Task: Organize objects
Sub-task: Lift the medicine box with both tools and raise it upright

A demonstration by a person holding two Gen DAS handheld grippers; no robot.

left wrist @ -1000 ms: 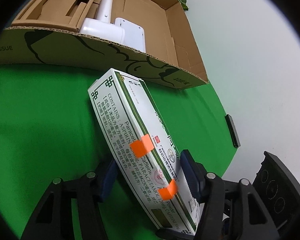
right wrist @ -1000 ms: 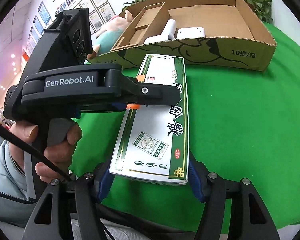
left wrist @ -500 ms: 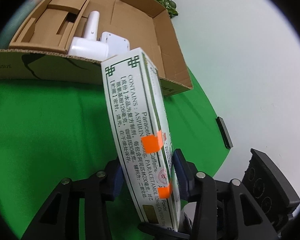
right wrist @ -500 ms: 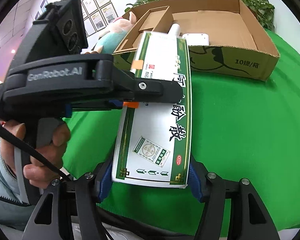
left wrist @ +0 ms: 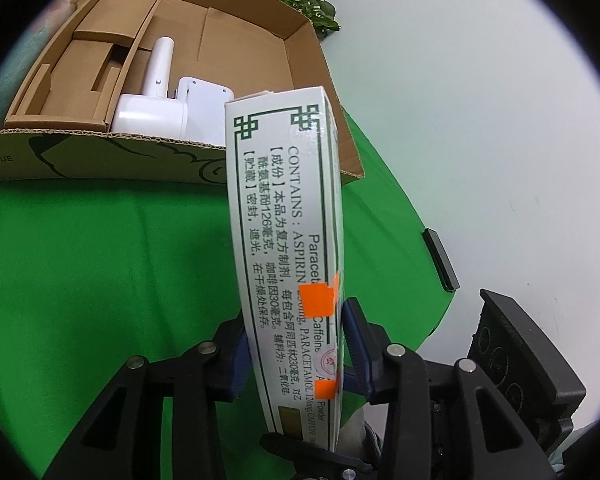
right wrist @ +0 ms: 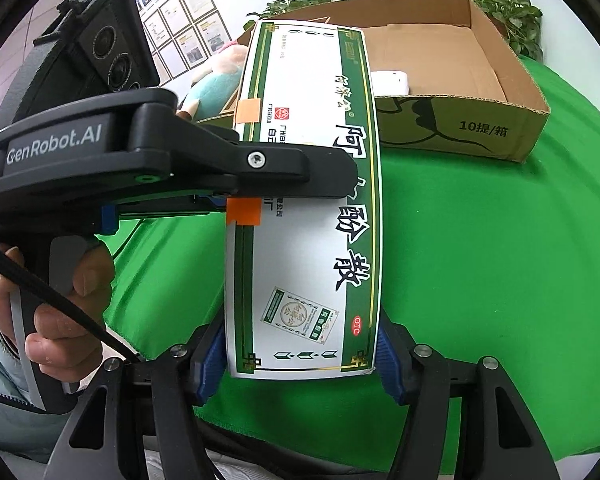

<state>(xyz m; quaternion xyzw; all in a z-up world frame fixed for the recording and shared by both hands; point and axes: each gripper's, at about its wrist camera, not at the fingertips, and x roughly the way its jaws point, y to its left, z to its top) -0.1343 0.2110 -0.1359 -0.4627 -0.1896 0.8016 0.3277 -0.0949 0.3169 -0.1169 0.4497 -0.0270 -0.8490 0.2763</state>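
- The medicine box (left wrist: 284, 240), white with green borders and orange tape patches, was held in the air above the green cloth (left wrist: 100, 280), its far end reaching up in front of the cardboard box (left wrist: 80, 160).
- The left gripper (left wrist: 296, 356) was clenched on the medicine box's narrow sides near its lower end, blue pads pressed against both faces.
- The right gripper (right wrist: 300, 356) was likewise clamped on the medicine box's near end, across its broad printed face.
- In the right wrist view, the left gripper crossed from the left and pinched the medicine box at mid-length, with the person's hand (right wrist: 60, 312) on its handle.
- Inside the cardboard box lay a white device (left wrist: 152, 108) beside brown cardboard inserts.
- A potted plant (right wrist: 504, 8) stood behind the cardboard box.
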